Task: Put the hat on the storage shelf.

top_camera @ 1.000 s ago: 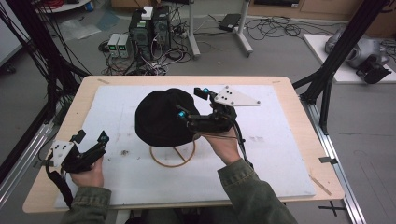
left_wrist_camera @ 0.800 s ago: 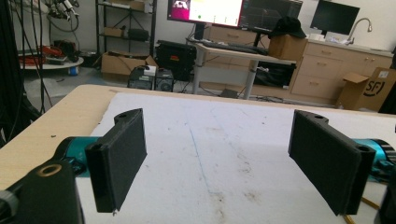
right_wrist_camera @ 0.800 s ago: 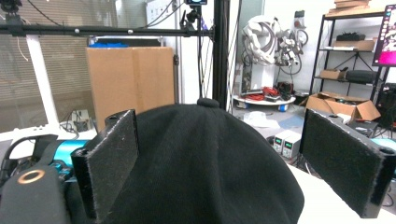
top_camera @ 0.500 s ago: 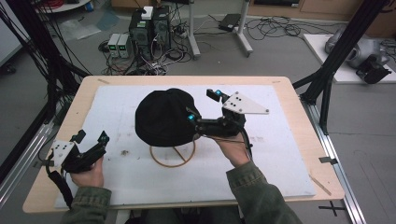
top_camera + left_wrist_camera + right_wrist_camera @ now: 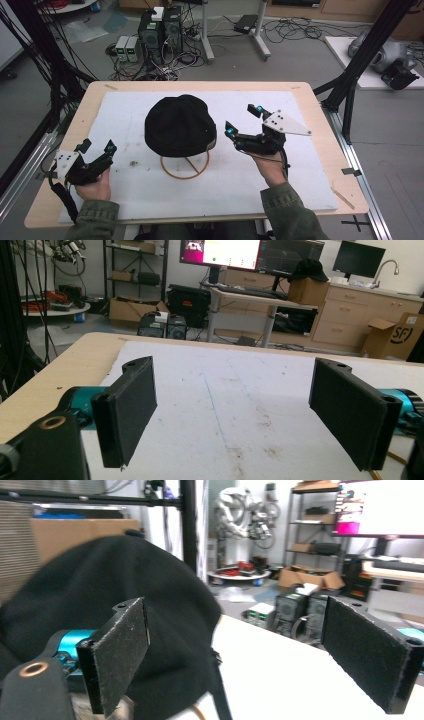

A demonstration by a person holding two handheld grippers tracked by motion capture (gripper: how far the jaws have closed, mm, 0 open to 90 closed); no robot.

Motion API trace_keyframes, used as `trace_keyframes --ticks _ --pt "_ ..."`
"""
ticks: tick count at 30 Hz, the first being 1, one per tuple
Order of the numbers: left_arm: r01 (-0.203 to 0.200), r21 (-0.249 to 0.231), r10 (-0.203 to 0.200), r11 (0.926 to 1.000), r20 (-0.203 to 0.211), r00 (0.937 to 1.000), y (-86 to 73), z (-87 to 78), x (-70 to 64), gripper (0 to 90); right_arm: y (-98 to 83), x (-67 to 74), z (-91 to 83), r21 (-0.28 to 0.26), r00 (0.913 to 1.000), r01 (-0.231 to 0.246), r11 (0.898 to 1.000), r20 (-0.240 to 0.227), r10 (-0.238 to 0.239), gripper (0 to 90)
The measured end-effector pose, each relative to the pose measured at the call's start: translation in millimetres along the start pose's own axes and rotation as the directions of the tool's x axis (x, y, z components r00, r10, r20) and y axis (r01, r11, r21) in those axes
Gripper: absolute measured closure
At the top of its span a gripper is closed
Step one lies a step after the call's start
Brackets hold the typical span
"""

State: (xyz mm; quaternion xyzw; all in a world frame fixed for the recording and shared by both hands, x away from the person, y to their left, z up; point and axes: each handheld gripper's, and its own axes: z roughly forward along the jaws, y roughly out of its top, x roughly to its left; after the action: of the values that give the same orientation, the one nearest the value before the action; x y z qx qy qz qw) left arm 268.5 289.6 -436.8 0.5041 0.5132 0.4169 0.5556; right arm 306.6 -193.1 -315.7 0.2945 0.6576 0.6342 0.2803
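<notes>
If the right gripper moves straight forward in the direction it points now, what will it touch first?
Probably the black hat. In the high view the right gripper points left toward it, jaws open, with bare mat between. In the right gripper view the hat lies mostly before the left jaw, so it may only graze the hat's side.

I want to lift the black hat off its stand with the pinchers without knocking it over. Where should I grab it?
Probably the lower edge of the black hat, from its right side. The right gripper is open beside that edge, where the fabric hangs loose above the wooden ring stand. The rounded top looks too wide to pinch.
</notes>
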Motion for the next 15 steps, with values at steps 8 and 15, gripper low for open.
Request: trace_keyframes --ticks 8,15 --pt "0.007 -0.001 -0.007 1.0 -0.01 0.9999 0.1 1.2 1.2 19.1 -17.8 -18.3 -21.3 0.011 0.9952 0.008 1.0 0.098 -0.01 13.2" --pt "0.008 0.005 -0.008 1.0 -0.007 0.9999 -0.1 1.4 1.7 19.1 -30.6 -29.8 -31.9 0.031 0.9891 -0.015 0.999 0.147 0.01 11.9"
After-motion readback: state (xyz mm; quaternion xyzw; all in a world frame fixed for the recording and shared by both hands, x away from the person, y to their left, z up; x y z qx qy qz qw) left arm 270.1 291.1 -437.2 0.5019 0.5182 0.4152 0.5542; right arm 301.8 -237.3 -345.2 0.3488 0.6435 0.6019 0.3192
